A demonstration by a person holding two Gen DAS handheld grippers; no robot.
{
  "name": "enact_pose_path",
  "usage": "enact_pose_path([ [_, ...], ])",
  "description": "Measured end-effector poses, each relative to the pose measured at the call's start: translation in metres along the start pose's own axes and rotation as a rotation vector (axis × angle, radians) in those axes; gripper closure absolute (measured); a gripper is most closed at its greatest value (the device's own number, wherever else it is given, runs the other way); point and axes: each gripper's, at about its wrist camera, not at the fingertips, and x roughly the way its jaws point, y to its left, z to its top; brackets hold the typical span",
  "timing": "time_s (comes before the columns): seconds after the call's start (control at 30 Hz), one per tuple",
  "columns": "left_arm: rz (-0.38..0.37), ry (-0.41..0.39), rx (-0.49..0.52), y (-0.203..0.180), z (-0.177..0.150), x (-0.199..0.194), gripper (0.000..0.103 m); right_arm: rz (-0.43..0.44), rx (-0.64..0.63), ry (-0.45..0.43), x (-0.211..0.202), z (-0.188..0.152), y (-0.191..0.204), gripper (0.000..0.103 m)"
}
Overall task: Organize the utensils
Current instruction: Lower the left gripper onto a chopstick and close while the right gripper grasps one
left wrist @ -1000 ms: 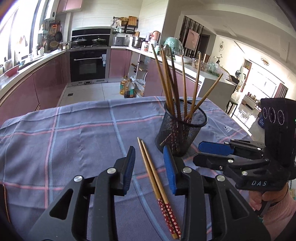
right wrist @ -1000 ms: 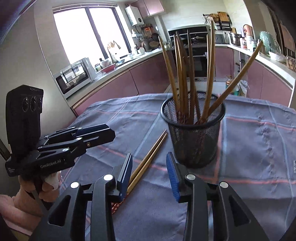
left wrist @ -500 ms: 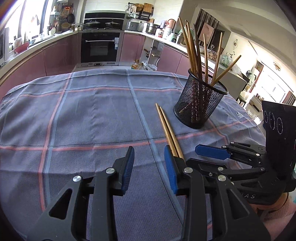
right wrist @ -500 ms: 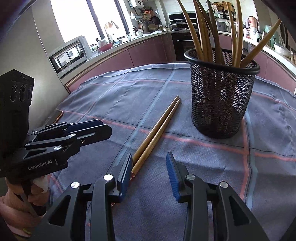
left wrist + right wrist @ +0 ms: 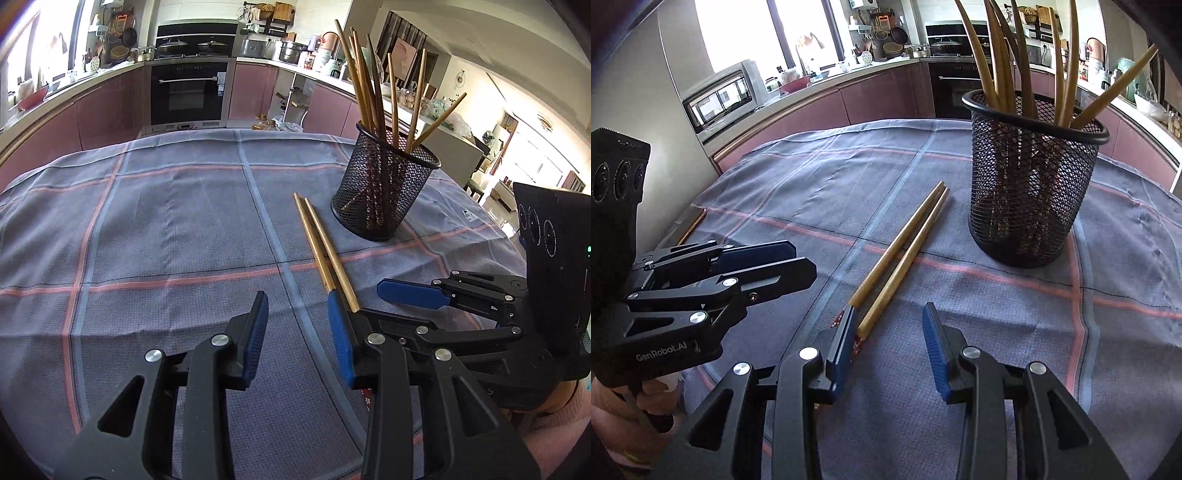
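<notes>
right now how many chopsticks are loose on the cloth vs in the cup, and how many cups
loose chopsticks on the cloth: 2
chopsticks in the mesh cup: 7 showing, some overlap so maybe more
mesh cups: 1
total: 10

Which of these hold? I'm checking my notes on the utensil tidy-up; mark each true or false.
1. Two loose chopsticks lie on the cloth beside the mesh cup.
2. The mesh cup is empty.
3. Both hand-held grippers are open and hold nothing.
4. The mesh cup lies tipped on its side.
1. True: the two loose wooden chopsticks lie side by side on the grey checked tablecloth near the black wire-mesh cup.
2. False: several chopsticks stand in it.
3. True: the left hand-held gripper and right hand-held gripper have parted jaws with nothing gripped.
4. False: it stands upright.
</notes>
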Motion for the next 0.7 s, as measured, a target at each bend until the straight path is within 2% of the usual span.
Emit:
enact_pose_path([
  [0.33,-0.037,0.055,0.098,-0.026,-0.013,0.012,0.071,0.056,0.07,0.012,-0.006,-0.003,-0.021,0.072],
  [0.5,-0.006,0.083,0.107,-0.032,-0.017,0.02,0.083,0.058,0.069,0.012,-0.008,-0.005,-0.023,0.072],
  [0.57,0.0,0.084,0.096,-0.031,-0.018,0.019,0.093,0.061,0.07,0.012,-0.008,-0.005,-0.024,0.072],
  [0.7,0.021,0.081,0.055,-0.027,-0.022,0.015,0.095,0.06,0.071,0.011,-0.009,-0.005,-0.025,0.072],
])
